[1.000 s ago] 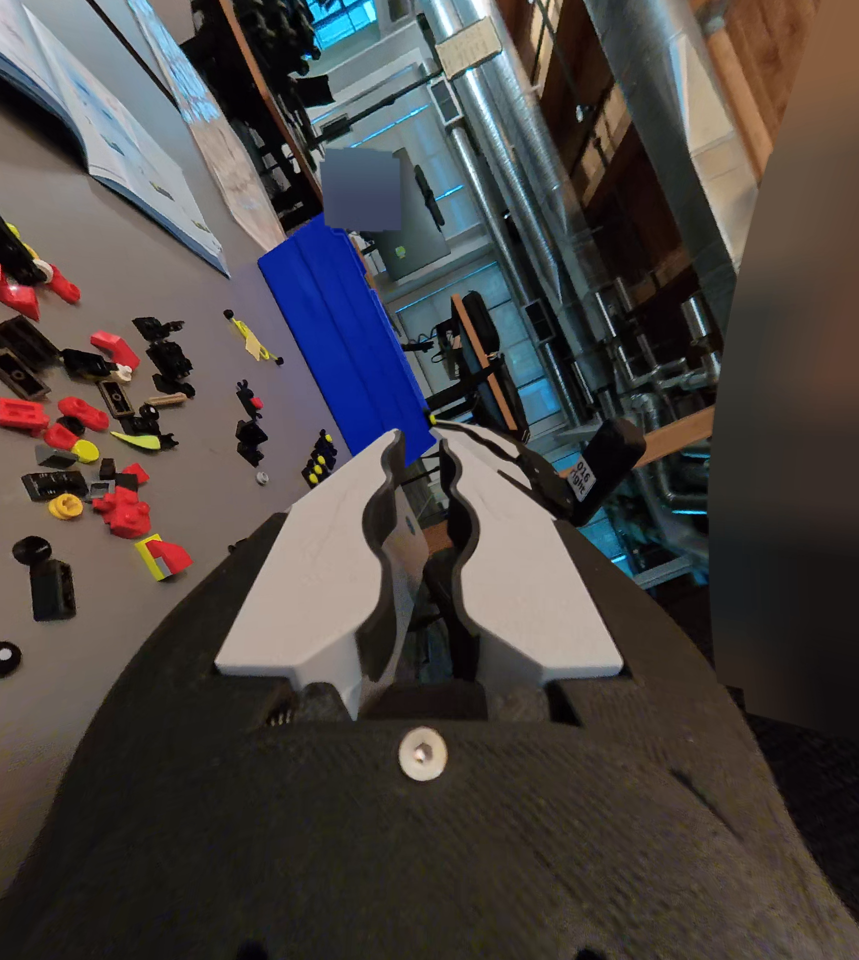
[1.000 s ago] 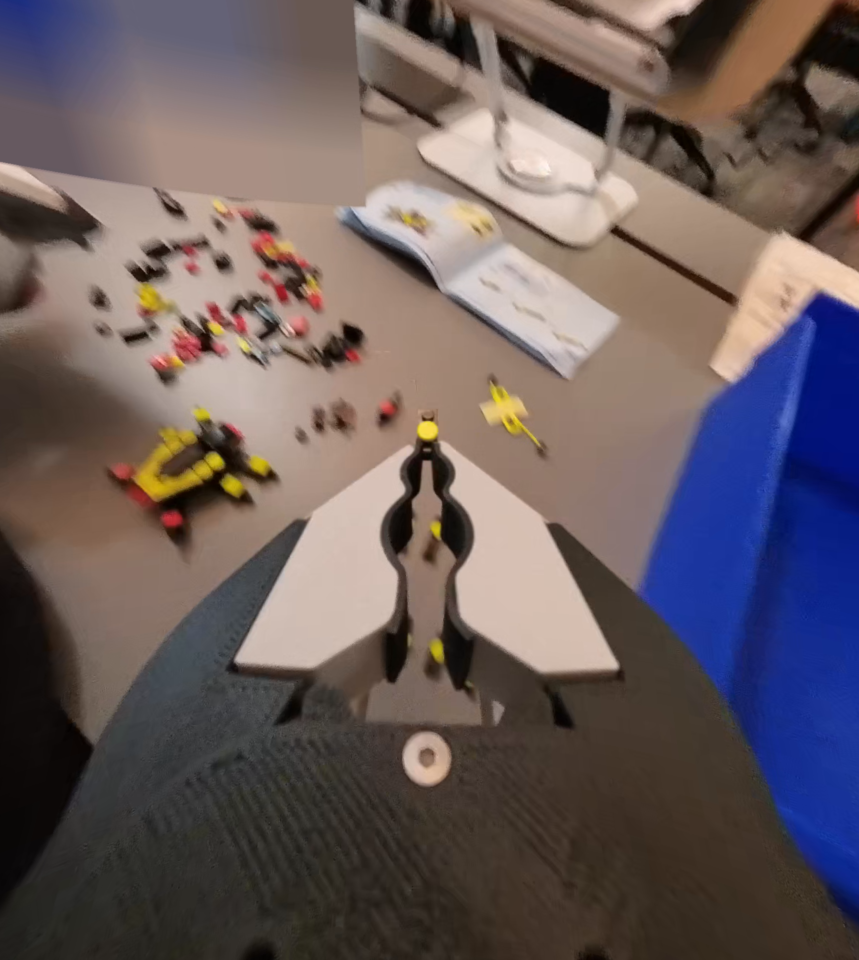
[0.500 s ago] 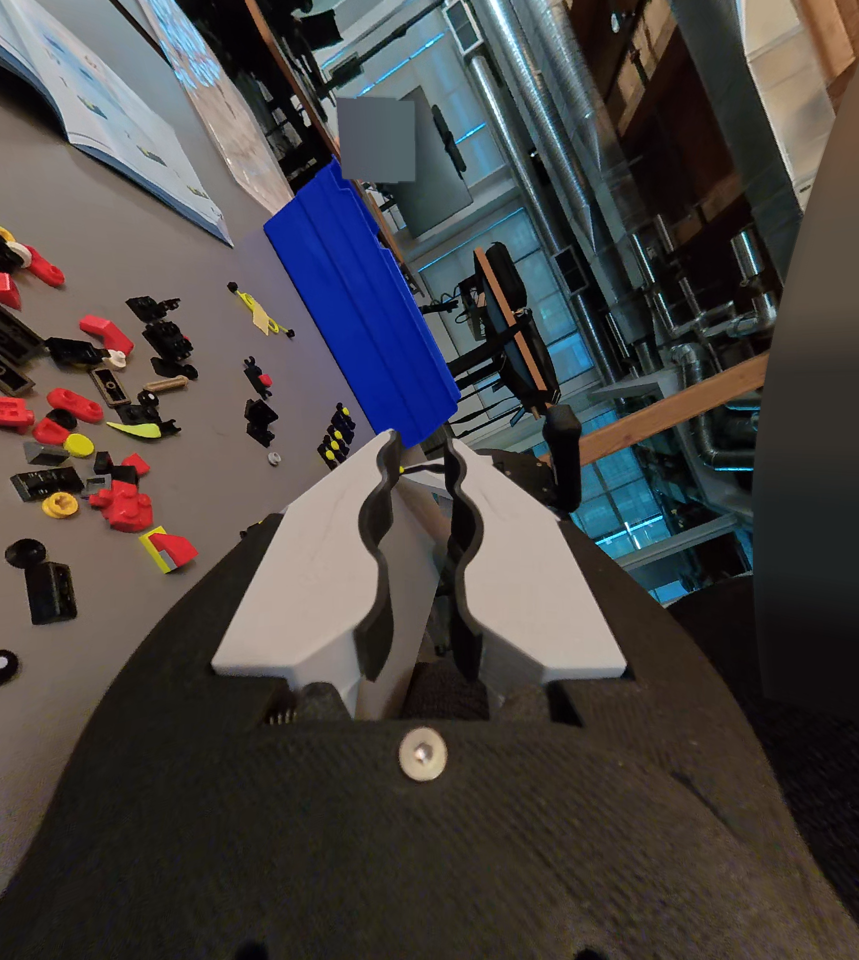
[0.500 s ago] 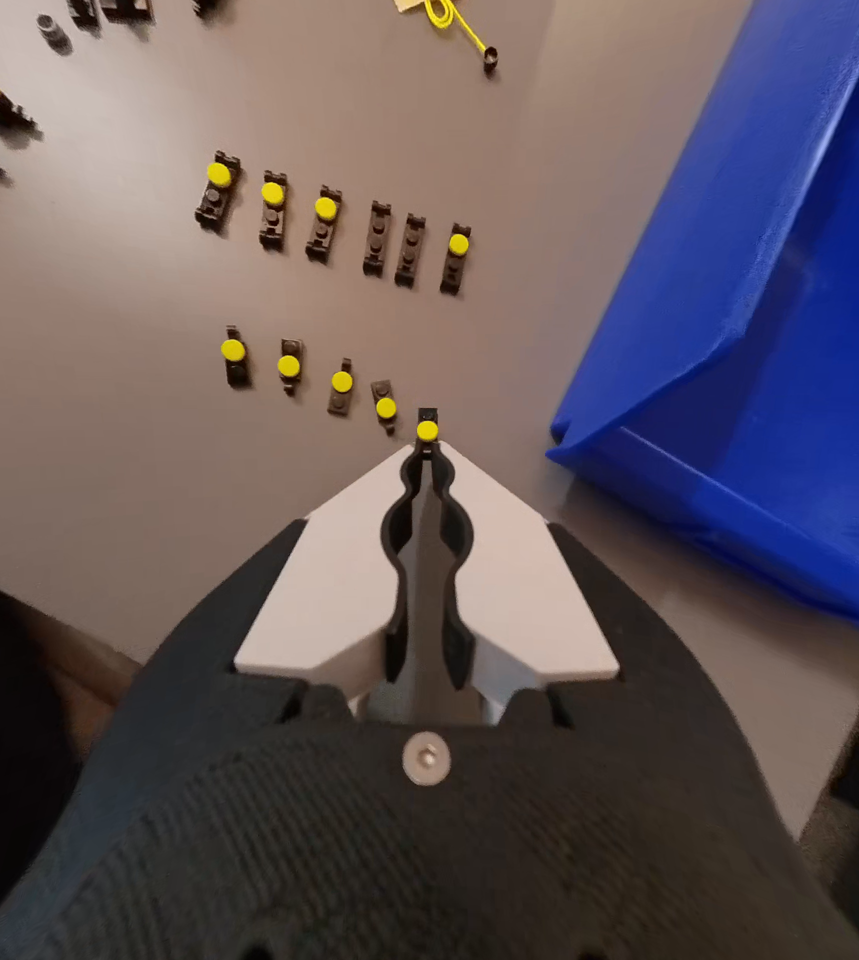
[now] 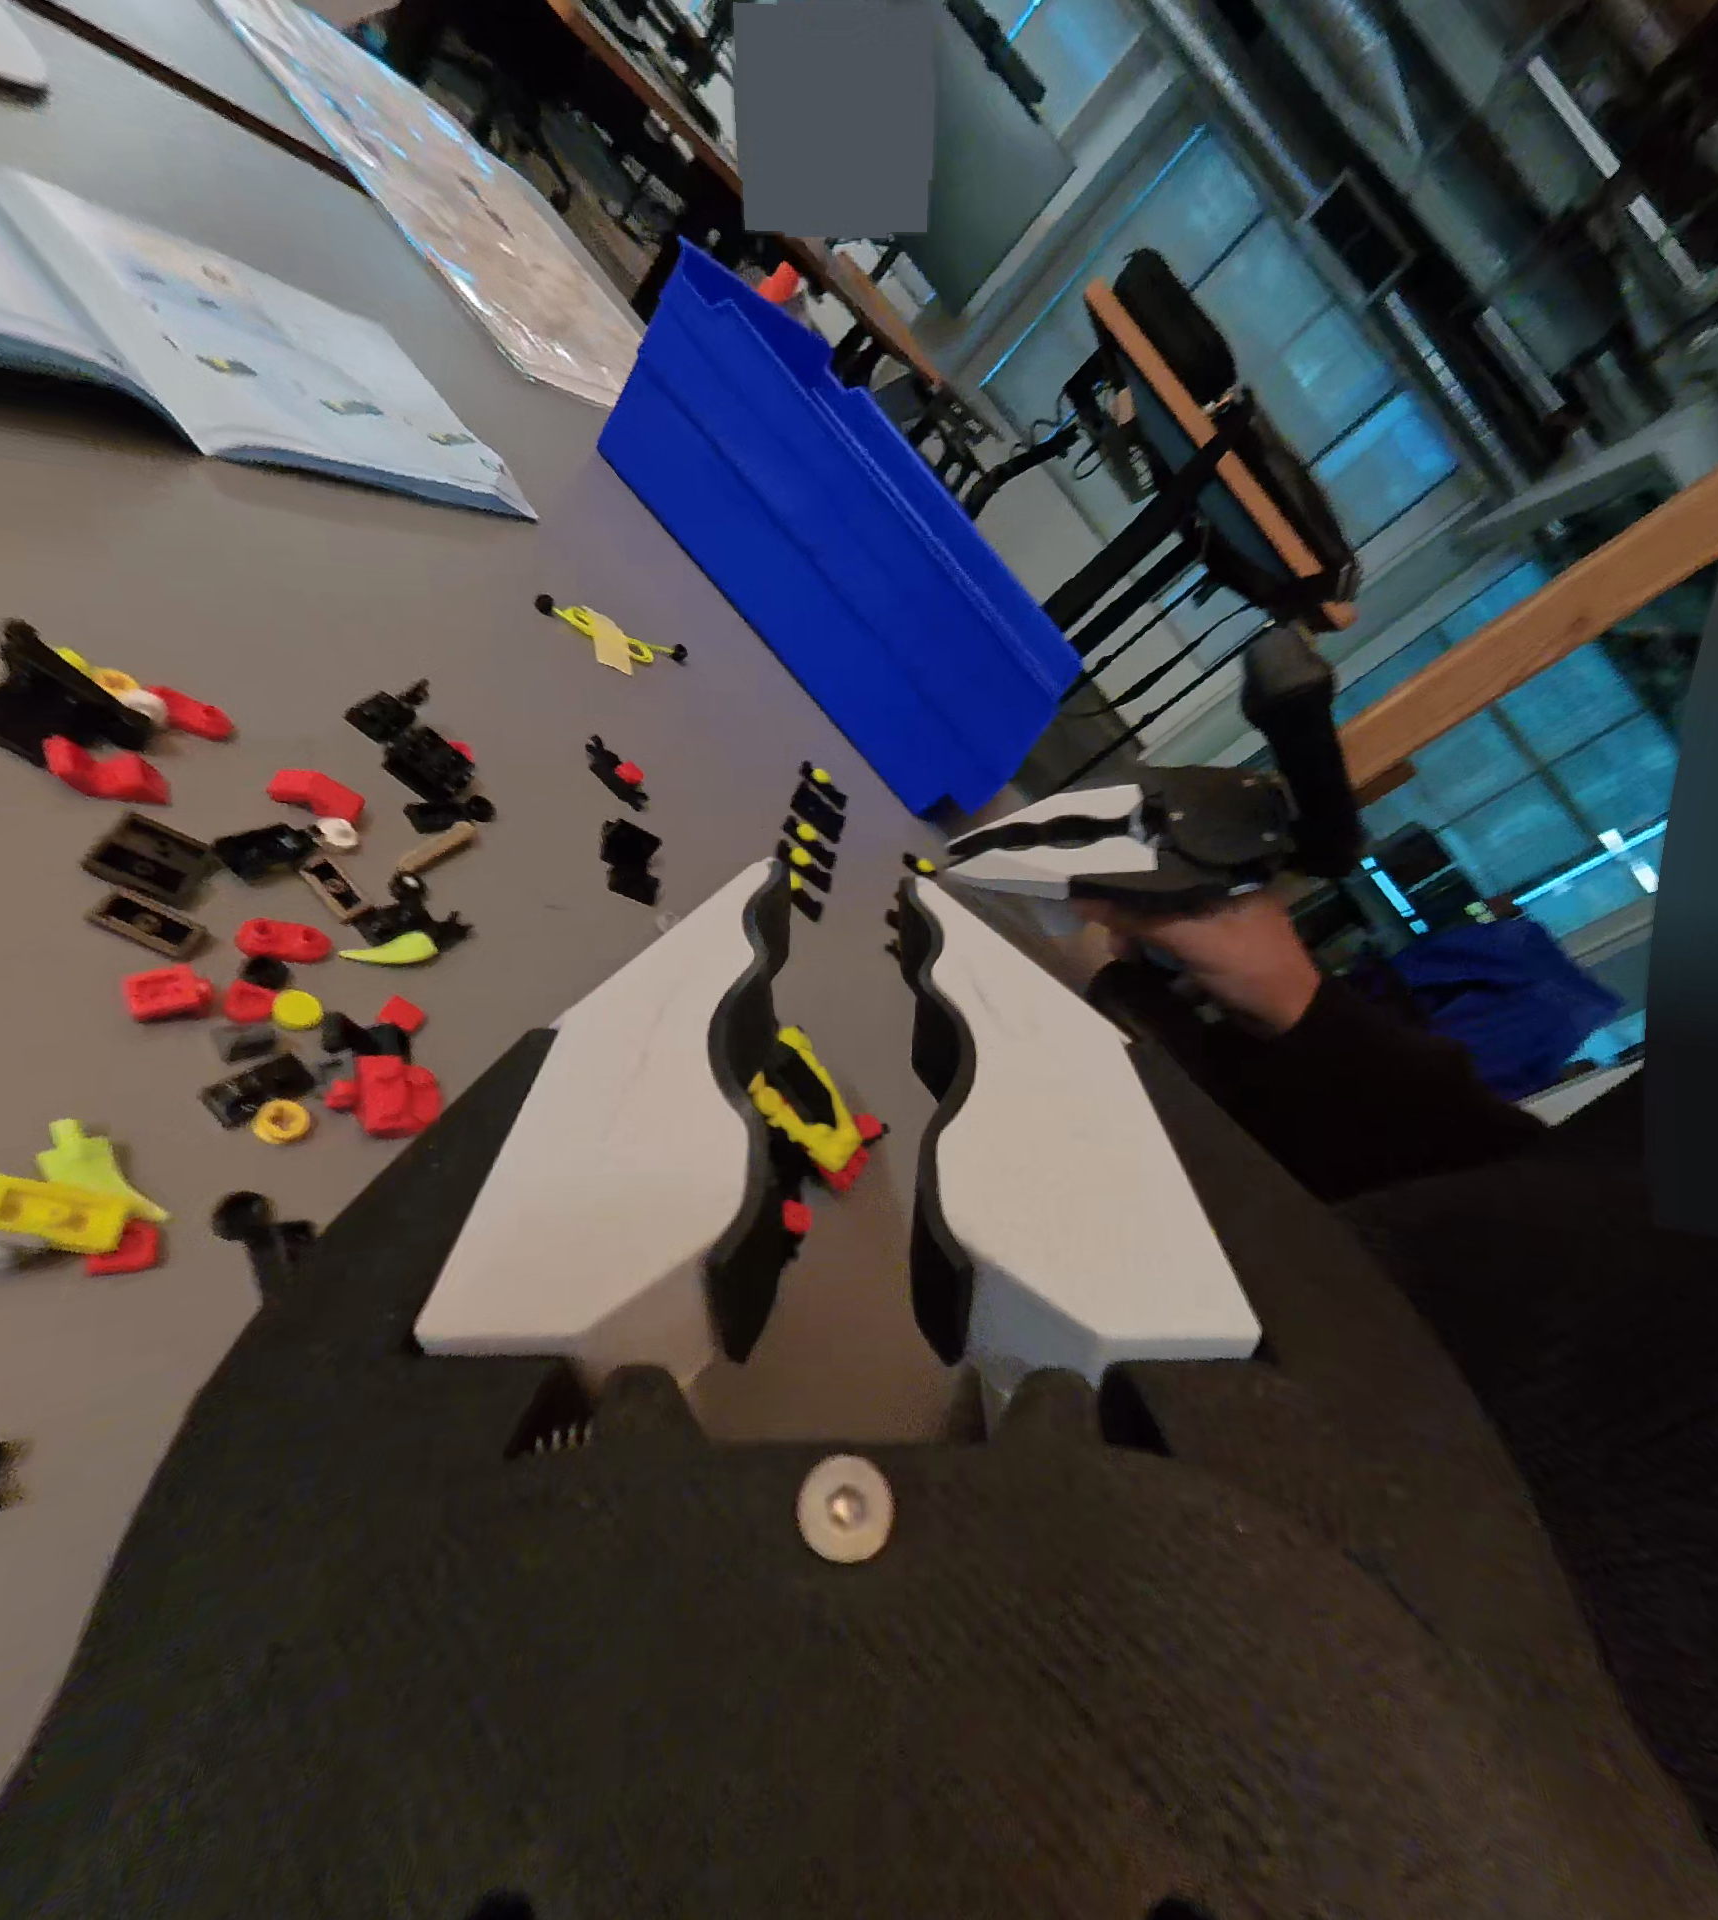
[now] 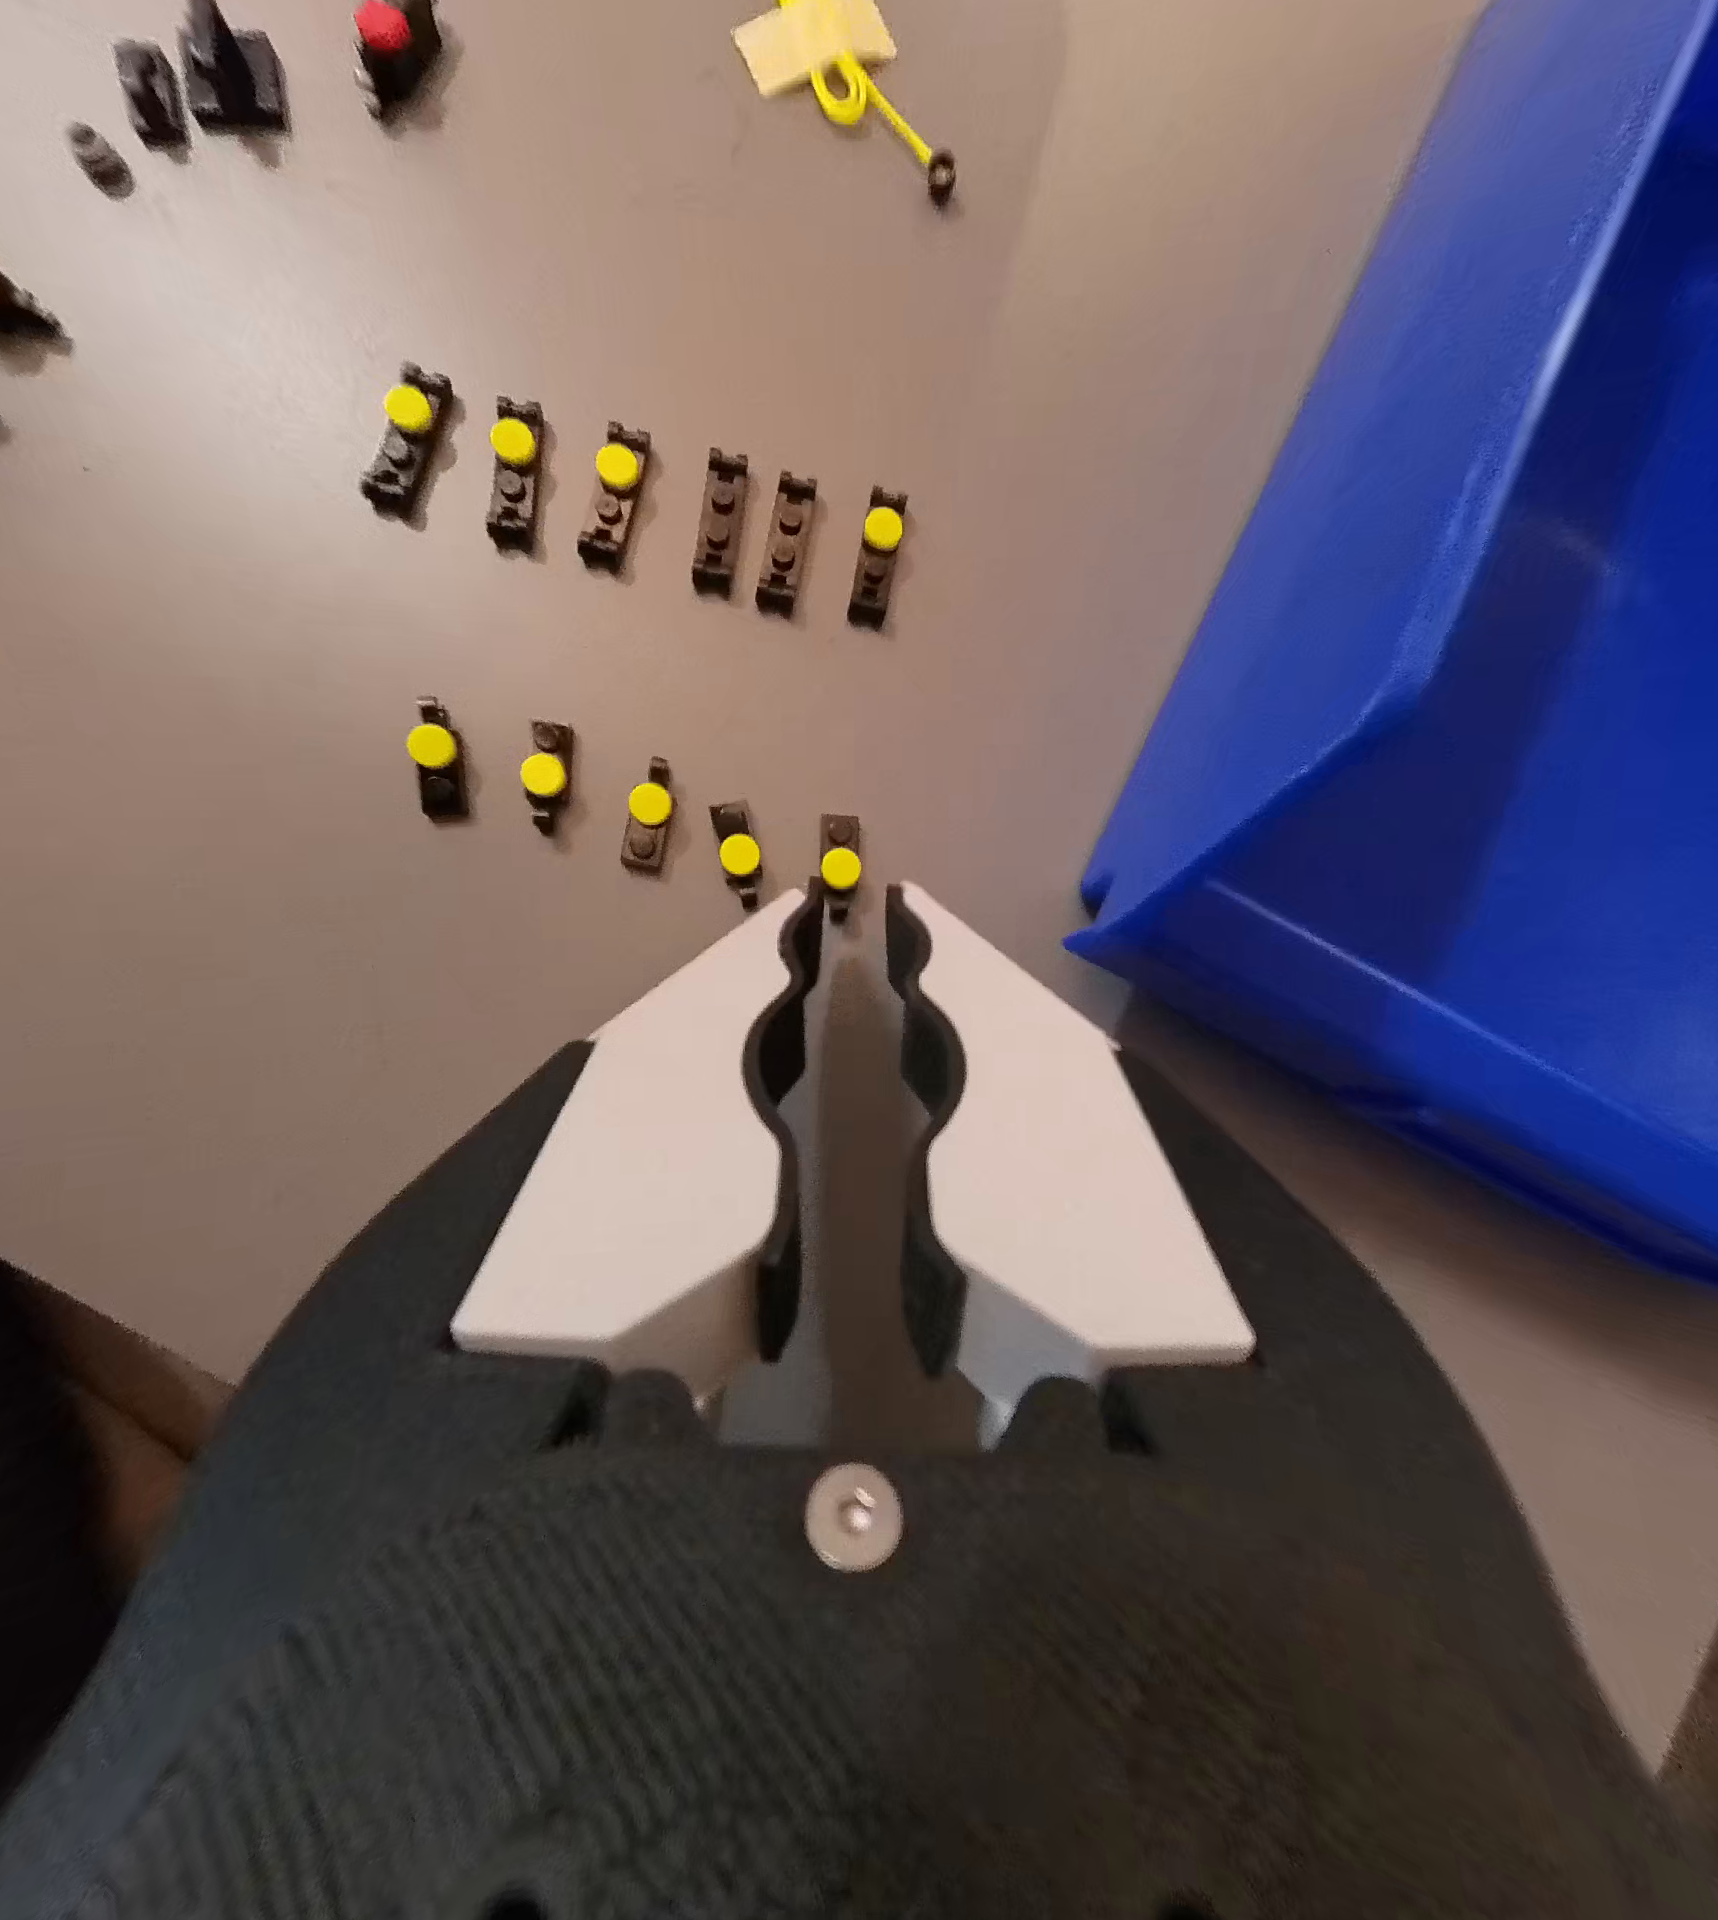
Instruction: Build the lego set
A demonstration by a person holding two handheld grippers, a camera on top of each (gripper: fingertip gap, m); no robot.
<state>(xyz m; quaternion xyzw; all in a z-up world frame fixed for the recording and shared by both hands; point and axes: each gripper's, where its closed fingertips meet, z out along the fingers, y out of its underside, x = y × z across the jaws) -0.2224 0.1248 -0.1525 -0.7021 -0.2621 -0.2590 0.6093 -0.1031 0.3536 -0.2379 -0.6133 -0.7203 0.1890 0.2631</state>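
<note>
My right gripper (image 6: 852,896) is open just above the grey table (image 6: 211,935). A small black plate with a yellow round tile (image 6: 840,864) lies right at its tips, at the right end of the near row of such plates (image 6: 543,774). A second row (image 6: 626,488) lies beyond; two of its plates bear no yellow tile. My left gripper (image 5: 840,891) is open and empty, above a yellow, black and red partial model (image 5: 805,1110) seen between its fingers. The right gripper also shows in the left wrist view (image 5: 938,862).
A blue bin (image 6: 1509,727) stands close to the right of the rows and also shows in the left wrist view (image 5: 834,540). Loose red, black and yellow parts (image 5: 263,935) lie to the left. An open instruction booklet (image 5: 159,312) lies at the far left. A yellow string piece (image 6: 834,62) lies beyond the rows.
My right gripper swung down to the near row and opened, leaving the yellow-tiled plate on the table. My left gripper tilted down towards the table and opened wider.
</note>
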